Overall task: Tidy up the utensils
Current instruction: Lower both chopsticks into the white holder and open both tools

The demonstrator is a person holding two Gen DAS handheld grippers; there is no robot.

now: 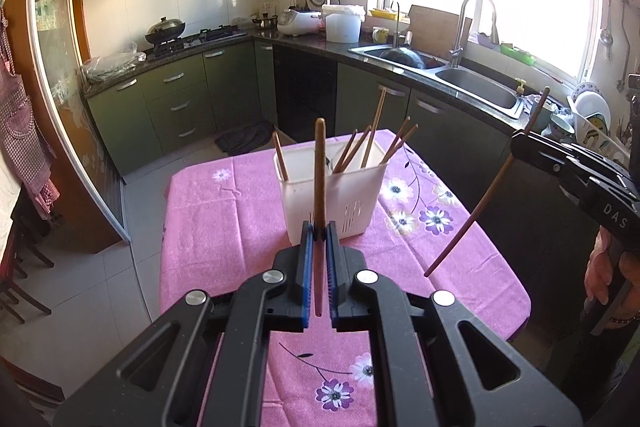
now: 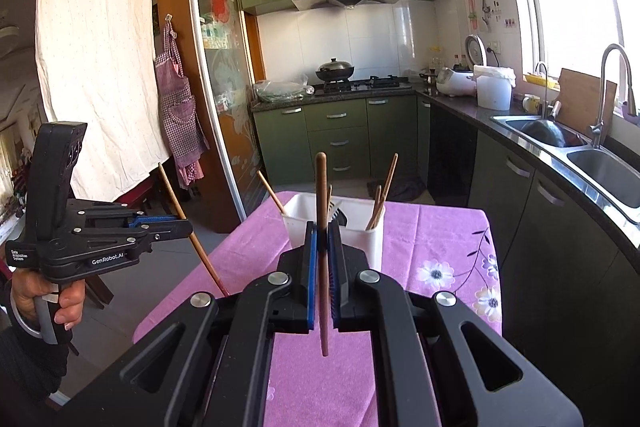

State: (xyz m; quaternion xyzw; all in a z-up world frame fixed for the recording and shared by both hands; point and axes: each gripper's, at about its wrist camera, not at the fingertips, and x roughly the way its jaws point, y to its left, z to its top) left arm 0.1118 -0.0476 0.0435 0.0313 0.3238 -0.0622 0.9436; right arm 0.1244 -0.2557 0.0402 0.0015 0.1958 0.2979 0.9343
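Observation:
A white plastic utensil holder (image 1: 332,195) stands on the pink flowered tablecloth (image 1: 232,227) and holds several brown chopsticks (image 1: 374,133); it also shows in the right wrist view (image 2: 360,231). My left gripper (image 1: 319,227) is shut on one upright chopstick (image 1: 319,163), just in front of the holder. My right gripper (image 2: 324,231) is shut on another chopstick (image 2: 322,195), also near the holder. In the left wrist view the right gripper (image 1: 516,143) holds its chopstick (image 1: 472,219) tilted above the table's right side. The left gripper (image 2: 184,223) shows at left in the right wrist view.
Green kitchen cabinets (image 1: 180,95) and a counter with a double sink (image 1: 476,87) run behind and right of the table. A stove with a wok (image 1: 166,29) is at the far left. A dish rack (image 1: 592,123) stands at right. A dark mat (image 1: 244,139) lies on the floor.

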